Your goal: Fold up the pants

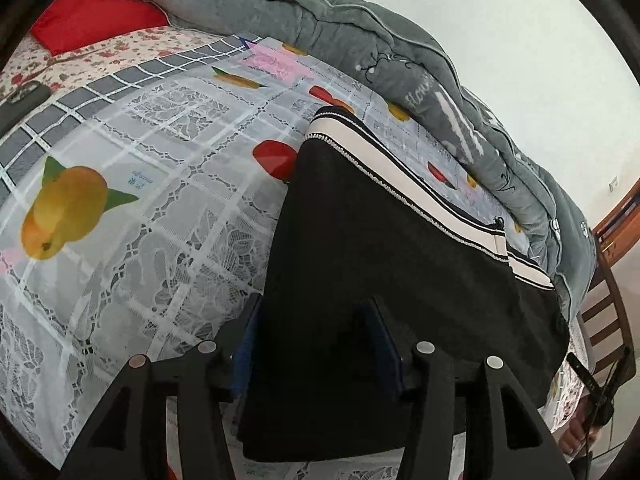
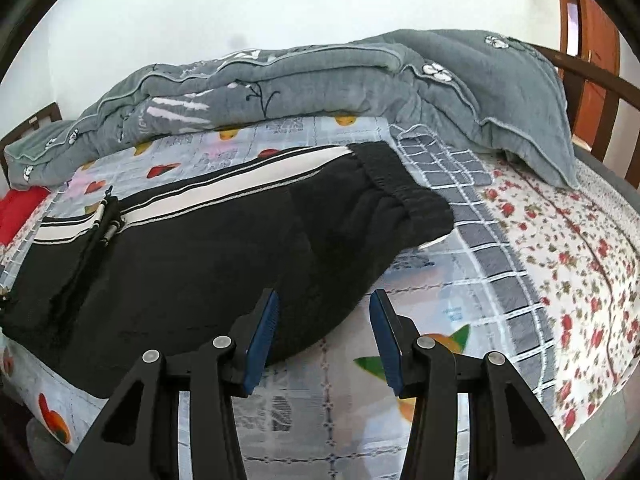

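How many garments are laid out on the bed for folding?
1: the black pants with a cream side stripe lie on the fruit-print cloth, before the grey quilt. Others may be hidden.

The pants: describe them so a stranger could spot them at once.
On the bed, in front of the rolled grey quilt, black pants lie flat on a fruit-print cloth. They are the only black garment there, with a cream stripe along the side seam.

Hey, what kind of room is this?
Most likely a bedroom: a bed with a wooden frame, a grey quilt bunched along it, and a red pillow.
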The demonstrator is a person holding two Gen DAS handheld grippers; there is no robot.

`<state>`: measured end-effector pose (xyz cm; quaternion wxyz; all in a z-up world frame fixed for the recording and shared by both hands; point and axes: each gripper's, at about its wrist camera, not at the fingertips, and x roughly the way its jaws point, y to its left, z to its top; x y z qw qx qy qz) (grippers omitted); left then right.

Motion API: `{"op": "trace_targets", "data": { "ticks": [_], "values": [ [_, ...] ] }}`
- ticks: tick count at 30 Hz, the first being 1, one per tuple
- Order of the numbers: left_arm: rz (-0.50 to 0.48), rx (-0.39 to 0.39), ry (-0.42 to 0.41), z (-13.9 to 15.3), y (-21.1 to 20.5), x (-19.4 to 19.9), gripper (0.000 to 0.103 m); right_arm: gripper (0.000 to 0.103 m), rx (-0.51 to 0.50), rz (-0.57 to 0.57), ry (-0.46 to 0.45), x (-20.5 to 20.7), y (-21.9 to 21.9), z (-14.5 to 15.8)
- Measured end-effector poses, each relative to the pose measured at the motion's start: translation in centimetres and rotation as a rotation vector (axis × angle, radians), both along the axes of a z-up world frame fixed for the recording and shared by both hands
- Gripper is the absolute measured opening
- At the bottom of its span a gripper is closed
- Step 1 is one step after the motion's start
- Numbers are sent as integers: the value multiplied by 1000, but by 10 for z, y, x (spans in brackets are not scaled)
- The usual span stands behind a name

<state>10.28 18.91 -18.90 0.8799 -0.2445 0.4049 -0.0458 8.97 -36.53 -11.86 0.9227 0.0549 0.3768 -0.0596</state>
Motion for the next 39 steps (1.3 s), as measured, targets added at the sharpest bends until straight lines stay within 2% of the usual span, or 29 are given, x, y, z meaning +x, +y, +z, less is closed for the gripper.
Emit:
{"op": "trace_targets", "data": {
  "ticks": [6, 11, 17, 21, 24, 27, 30, 34, 37, 39],
  "values": [
    [-15, -81, 11, -5, 1, -36, 50, 46, 25, 66, -13, 7, 24, -3],
    [2, -112, -1, -10, -4, -60, 50, 46, 31, 126, -20, 6, 42, -3],
    [20, -165, -8, -11, -4, -45, 51, 46, 24, 154, -39, -10, 36, 0],
    [32, -207, -21, -11, -7, -29, 52, 46, 25, 122, -37, -22, 19, 1],
    [53, -208, -19, -10, -11, -28, 52, 46, 41, 92, -28, -27, 8, -2],
    [62, -156, -13, -7, -19, -34, 49, 46, 58, 82, -26, -30, 2, -4],
    [104, -66, -12, 2, -28, -38, 35, 46, 63, 87, -32, -31, -1, -4],
    [144, -2, -23, 23, -37, -36, 17, 46, 69, 101, -45, -32, -5, -2],
    [131, 188, -74, 53, -70, -30, 14, 46, 83, 117, -71, -38, -9, 2],
    [112, 244, -113, 72, -92, -25, 14, 46, 83, 134, -76, -41, -9, 1]
  ]
}}
